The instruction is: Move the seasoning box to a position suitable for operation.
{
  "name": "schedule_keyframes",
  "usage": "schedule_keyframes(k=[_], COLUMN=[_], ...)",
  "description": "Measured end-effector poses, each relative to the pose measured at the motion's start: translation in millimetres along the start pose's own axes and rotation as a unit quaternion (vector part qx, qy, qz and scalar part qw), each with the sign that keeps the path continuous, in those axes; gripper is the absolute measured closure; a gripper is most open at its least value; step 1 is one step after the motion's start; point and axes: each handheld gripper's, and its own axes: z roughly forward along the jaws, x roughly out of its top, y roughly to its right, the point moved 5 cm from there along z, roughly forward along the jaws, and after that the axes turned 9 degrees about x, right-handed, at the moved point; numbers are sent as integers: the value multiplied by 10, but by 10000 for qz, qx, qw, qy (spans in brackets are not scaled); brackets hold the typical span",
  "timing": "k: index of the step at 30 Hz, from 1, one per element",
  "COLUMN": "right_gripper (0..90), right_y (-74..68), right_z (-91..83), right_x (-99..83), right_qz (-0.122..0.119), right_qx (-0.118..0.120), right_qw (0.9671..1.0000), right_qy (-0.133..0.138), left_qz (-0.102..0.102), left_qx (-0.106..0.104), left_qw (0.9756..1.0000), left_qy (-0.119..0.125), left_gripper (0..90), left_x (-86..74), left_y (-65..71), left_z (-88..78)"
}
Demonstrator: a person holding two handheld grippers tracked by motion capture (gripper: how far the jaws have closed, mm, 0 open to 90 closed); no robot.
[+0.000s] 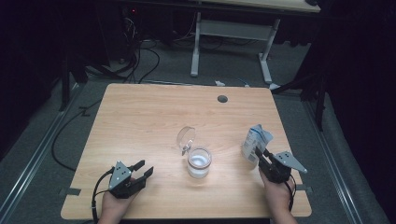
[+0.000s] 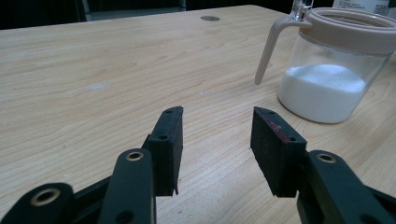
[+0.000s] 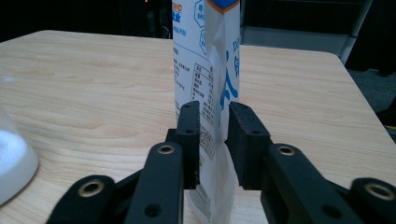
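Right gripper straddles the upright white printed pouch — pads slack, gap showing, pouch standing alone; left gripper parked wide beside the clear sugar jar — ready

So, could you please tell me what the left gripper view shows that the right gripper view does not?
Left gripper view: the open left tongs, the jar with its beige rim and handle, and the table's hole. Right gripper view: the right tongs astride the bag, with its blue print. Both: the table, the jar's white powder, and the bag, just a sliver behind the jar in the left one.
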Motion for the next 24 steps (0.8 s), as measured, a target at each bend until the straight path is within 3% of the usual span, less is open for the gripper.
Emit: schedule_keyframes(k=[8,24], right_gripper=[618,603], right_y=[-4,-134], right_z=[-26,-247], right_x=[-22,-208], right_qz=[36,-117], right_qx=[-53,-24], right_qw=[9999,9993], right_qy=[-130,-367], left_qz=[-62,-76], left_qx=[-31,-73], left_qw=[9999,9994], left_qy=[-89,-338], left_gripper=[544,530], left_x=[-2,-15], left_y=[3,67], left_z=[8,53])
